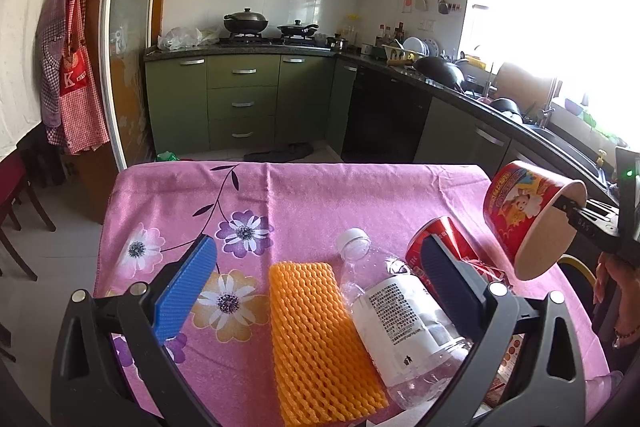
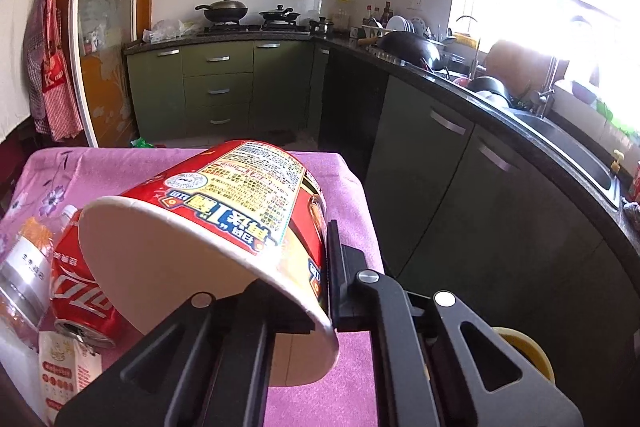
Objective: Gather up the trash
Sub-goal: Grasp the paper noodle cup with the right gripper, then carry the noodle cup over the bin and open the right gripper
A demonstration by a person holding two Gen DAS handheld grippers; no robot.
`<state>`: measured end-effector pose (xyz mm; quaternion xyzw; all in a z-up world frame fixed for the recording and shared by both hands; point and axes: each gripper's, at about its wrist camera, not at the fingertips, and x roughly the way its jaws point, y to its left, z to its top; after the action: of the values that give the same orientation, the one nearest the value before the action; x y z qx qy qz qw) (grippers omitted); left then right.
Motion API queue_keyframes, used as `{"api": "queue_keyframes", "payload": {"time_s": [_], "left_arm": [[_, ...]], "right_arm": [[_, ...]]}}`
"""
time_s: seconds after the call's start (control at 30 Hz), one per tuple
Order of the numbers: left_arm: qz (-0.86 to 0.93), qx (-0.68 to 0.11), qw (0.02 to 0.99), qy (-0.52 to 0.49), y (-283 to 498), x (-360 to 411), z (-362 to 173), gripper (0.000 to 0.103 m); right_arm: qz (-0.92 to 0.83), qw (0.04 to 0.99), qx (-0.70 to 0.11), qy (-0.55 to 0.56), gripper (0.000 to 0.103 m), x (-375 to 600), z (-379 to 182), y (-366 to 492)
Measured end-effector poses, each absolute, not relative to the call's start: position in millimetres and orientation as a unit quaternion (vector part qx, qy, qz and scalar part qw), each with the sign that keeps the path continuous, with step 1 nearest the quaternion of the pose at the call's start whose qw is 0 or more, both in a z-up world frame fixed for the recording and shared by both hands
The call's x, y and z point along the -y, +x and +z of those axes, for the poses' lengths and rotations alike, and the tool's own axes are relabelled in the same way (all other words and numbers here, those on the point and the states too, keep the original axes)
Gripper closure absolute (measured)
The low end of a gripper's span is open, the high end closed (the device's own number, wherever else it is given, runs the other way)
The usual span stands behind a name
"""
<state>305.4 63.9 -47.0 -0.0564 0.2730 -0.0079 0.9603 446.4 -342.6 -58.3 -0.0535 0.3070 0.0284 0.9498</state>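
The right gripper point(image 2: 320, 291) holds a red instant-noodle cup point(image 2: 224, 227) above the right edge of the bench point(image 2: 352, 195); its jaws are closed on the cup's rim wall, one finger inside the mouth and one against the printed outside. The cup is tipped on its side, mouth toward the camera and base pointing away toward the kitchen. Its wrapper carries dense Chinese print in a yellow panel and larger Chinese characters, too distorted to read with certainty. From the left wrist view the same cup point(image 1: 528, 215) hangs in the air at the right, showing a cartoon figure on red.

The left gripper point(image 1: 320, 279) hovers low over the pink flowered cloth with its jaws wide, holding nothing. Between its blue fingers point(image 1: 184, 287) lie an orange foam fruit net point(image 1: 316, 343) and a clear plastic bottle point(image 1: 396, 315) with a white cap. The bottle's long axis runs diagonally, cap away from the camera and to the left; its white label bears small Chinese text. Just right of the bottle lies a red Coca-Cola can point(image 2: 80, 291) on its side, opened top toward the camera. A small printed carton point(image 2: 64, 375) lies near it in front.
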Motion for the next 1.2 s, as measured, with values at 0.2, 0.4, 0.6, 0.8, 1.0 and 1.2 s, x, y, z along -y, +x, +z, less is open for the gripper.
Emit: {"api": "queue_keyframes", "payload": {"time_s": [0.2,0.4,0.6,0.8,1.0,1.2], "left_arm": [[-0.010,-0.267,0.962,-0.061,302,-67,-44,0.006],[-0.018,-0.260,0.963,-0.063,297,-65,-39,0.006],[-0.026,-0.254,0.965,-0.058,294,-61,-36,0.006],[-0.029,-0.257,0.964,-0.057,294,-60,-38,0.006],[-0.034,-0.261,0.963,-0.054,295,-59,-40,0.006],[-0.041,-0.272,0.960,-0.050,296,-55,-43,0.006]], "right_arm": [[0.030,0.931,-0.364,0.011,0.098,411,-14,418],[-0.033,0.871,-0.486,0.058,0.098,522,5,394],[-0.066,0.798,-0.587,0.119,0.098,598,-41,382],[-0.076,0.733,-0.660,0.144,0.098,622,-102,393],[-0.087,0.696,-0.695,0.158,0.060,633,-137,406],[-0.084,0.724,-0.668,0.149,0.060,638,-113,393]]}}
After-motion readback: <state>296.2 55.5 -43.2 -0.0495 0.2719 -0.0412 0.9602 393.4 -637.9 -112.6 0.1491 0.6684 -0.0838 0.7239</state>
